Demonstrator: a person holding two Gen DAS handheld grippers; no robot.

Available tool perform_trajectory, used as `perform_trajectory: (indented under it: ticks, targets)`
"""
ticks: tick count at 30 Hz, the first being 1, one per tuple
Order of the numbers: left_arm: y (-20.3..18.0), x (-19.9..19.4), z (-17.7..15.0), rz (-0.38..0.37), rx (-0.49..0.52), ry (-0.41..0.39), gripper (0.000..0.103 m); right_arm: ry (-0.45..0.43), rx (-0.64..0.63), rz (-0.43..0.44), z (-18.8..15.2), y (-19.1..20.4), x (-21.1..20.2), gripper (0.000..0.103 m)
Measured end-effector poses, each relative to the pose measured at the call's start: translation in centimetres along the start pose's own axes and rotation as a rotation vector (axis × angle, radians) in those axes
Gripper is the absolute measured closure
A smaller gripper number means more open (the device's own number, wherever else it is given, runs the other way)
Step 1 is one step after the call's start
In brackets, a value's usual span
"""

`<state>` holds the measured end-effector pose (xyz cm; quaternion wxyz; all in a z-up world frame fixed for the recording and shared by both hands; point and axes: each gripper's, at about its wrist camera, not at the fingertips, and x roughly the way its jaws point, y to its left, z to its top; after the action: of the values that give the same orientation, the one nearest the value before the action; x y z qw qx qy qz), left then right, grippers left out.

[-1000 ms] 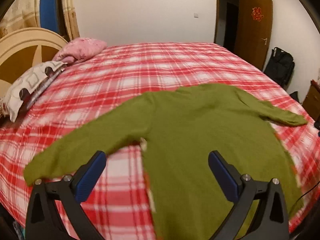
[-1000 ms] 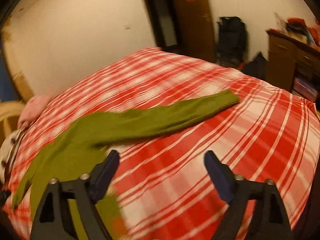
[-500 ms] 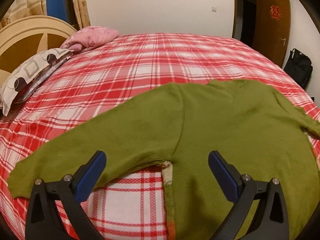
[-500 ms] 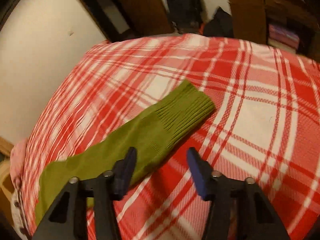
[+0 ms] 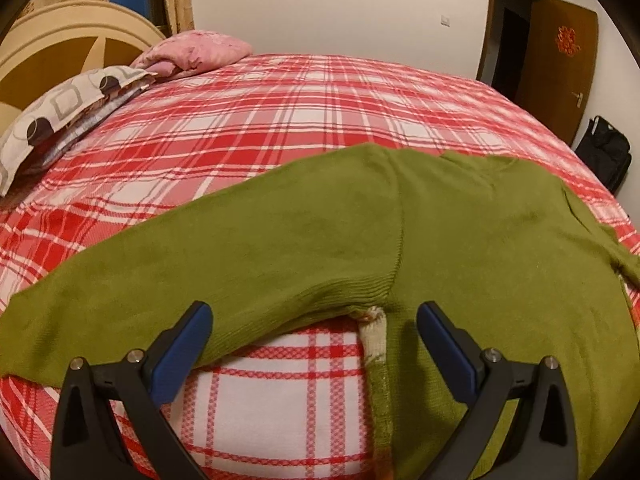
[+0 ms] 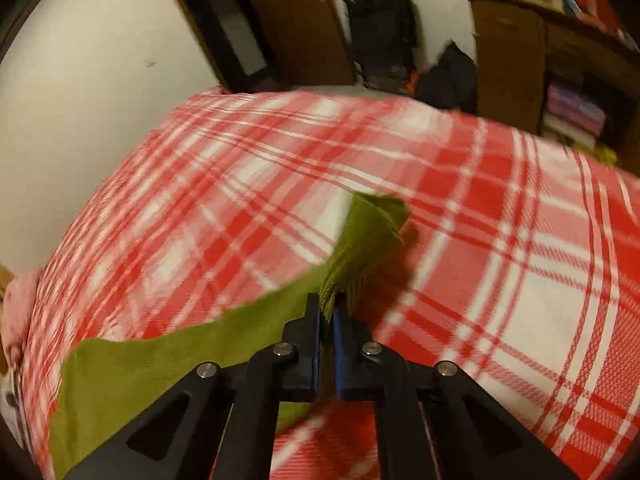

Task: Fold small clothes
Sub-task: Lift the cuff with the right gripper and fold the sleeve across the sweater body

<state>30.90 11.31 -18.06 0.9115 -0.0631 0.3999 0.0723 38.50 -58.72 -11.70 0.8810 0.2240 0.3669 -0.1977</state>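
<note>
Green sweater point(image 5: 460, 248) lies flat on the red plaid bed cover point(image 5: 280, 128), body toward the near right of the left wrist view, neckline at the far edge. Its left sleeve point(image 5: 180, 276) runs out leftward, long axis roughly across the view, cuff end near the left frame edge. A cream inner edge shows at the underarm seam.

Right sleeve cuff point(image 6: 372, 232) is in the right gripper point(image 6: 328, 312): jaws pinched down on the ribbed knit just behind the cuff, fabric bunched between the blue pads. The cuff looks lifted slightly off the cover, with a shadow beneath. That frame is motion-blurred, so the exact lift is unclear. The sleeve trails back to the near left of that view, toward the sweater body.

Left gripper point(image 5: 314, 332) is spread wide and holds nothing. It sits low over the underarm, one blue finger over the left sleeve's lower edge, the other over the body panel. Whether the tips touch fabric, can't tell.

Judgement: the key relation is that the body lies to the left of the right gripper along the sleeve axis, so the fold carries the cuff back leftward across the chest. Left gripper is nearer the armpit and looks placed to pin or grab there.

Far left: patterned pillow point(image 5: 60, 108), pink pillow point(image 5: 196, 50), headboard point(image 5: 60, 52). Far right: door point(image 5: 560, 60), black bag point(image 5: 604, 156).
</note>
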Motion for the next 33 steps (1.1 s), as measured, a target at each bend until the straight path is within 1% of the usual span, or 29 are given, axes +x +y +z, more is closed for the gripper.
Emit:
perform_trajectory:
  ticks: [4, 9, 11, 13, 15, 17, 20, 23, 25, 27, 28, 29, 30, 31, 32, 33]
  targets:
    - [0.2, 0.0, -0.3, -0.017, -0.020, -0.009, 0.000, -0.061, -0.119, 0.056, 0.1, 5.7, -2.6, 0.098]
    - [0.2, -0.2, -0.5, -0.039, -0.014, -0.022, 0.000, -0.134, -0.299, 0.171, -1.1, 15.2, -6.0, 0.098]
    - [0.4, -0.2, -0.5, -0.051, -0.025, -0.021, 0.000, -0.152, -0.378, 0.229, -2.4, 19.4, -7.3, 0.099]
    - [0.7, 0.0, -0.5, -0.064, -0.038, -0.016, 0.000, -0.158, -0.449, 0.276, -4.1, 22.7, -8.3, 0.099]
    - [1.0, 0.0, -0.6, -0.074, -0.052, -0.013, 0.000, -0.158, -0.531, 0.330, -6.7, 26.7, -9.2, 0.099]
    - [1.2, 0.0, -0.6, -0.084, -0.061, -0.015, 0.000, -0.147, -0.601, 0.378, -9.5, 29.6, -9.9, 0.099]
    - [1.2, -0.1, -0.7, -0.097, -0.065, -0.020, 0.000, -0.100, -0.707, 0.449, -14.4, 33.8, -9.9, 0.099]
    - [1.3, -0.2, -0.7, -0.107, -0.070, -0.025, 0.000, -0.063, -0.778, 0.491, -18.8, 36.1, -9.5, 0.099]
    - [1.4, -0.4, -0.8, -0.109, -0.073, -0.030, 0.000, -0.008, -0.805, 0.525, -21.6, 37.3, -8.5, 0.098]
    - [1.6, -0.8, -0.7, -0.110, -0.075, -0.039, 0.000, 0.074, -0.811, 0.570, -23.8, 37.7, -7.1, 0.098]
    - [1.6, -0.9, -0.7, -0.108, -0.072, -0.040, 0.000, 0.101, -0.811, 0.580, -24.7, 37.7, -6.6, 0.095]
    - [1.6, -1.2, -0.6, -0.103, -0.063, -0.041, 0.000, 0.147, -0.825, 0.593, -25.7, 37.4, -6.1, 0.081]
    - [1.5, -1.5, -0.5, -0.101, -0.054, -0.045, 0.000, 0.187, -0.845, 0.604, -26.4, 36.8, -5.9, 0.064]
    - [1.4, -2.1, -0.4, -0.104, -0.044, -0.052, 0.000, 0.212, -0.861, 0.610, -26.8, 36.1, -6.0, 0.035]
    - [1.2, -2.5, -0.1, -0.106, -0.035, -0.059, 0.000, 0.226, -0.871, 0.616, -27.2, 35.4, -6.2, 0.030]
    - [1.0, -2.9, 0.2, -0.113, -0.027, -0.064, 0.000, 0.235, -0.875, 0.628, -27.1, 34.1, -6.6, 0.030]
